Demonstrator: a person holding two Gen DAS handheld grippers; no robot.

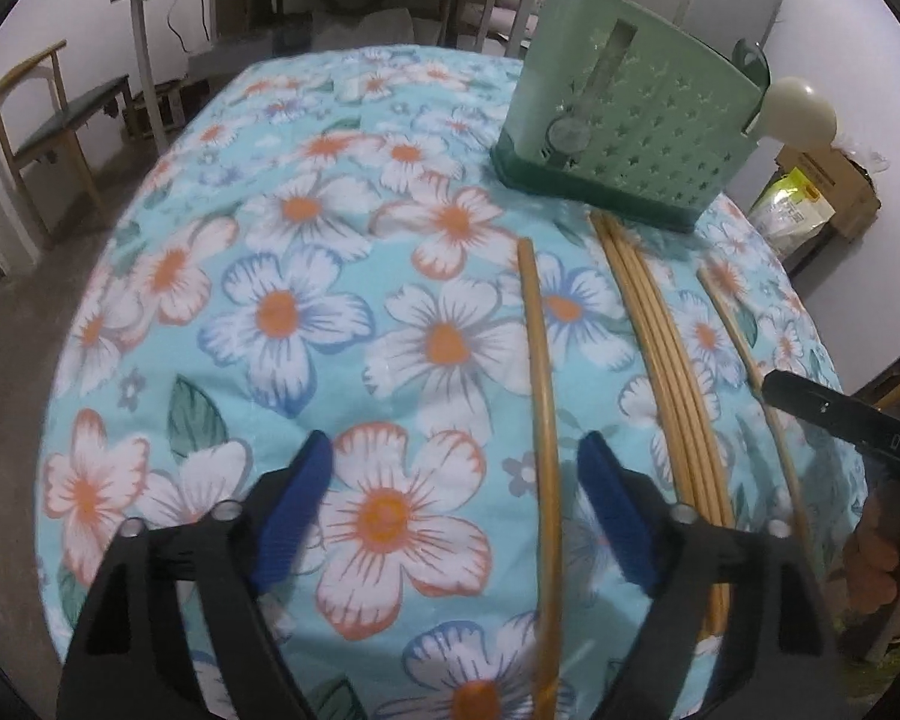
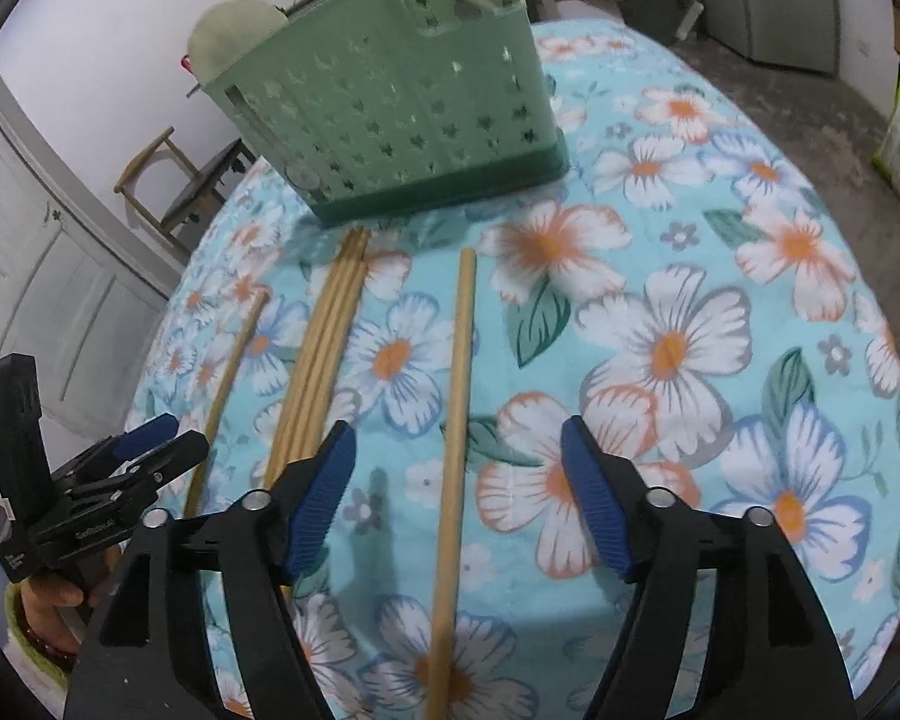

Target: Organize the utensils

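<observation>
Round table under a turquoise cloth printed with white, orange and blue flowers (image 1: 282, 312). Pale green perforated plastic utensil caddy with darker green base (image 1: 624, 138), upright at the far side, cream spoon-like pieces standing in it. Light bamboo chopsticks flat on the cloth in front of the caddy: one single stick (image 2: 456, 420), a touching bundle of several (image 2: 324, 348), another single stick (image 2: 234, 372) beyond. Left gripper (image 1: 456, 498) released, blue pads spread, nothing grasped. Right gripper (image 2: 459, 480) released, pads straddling the nearest single stick without pressing it
</observation>
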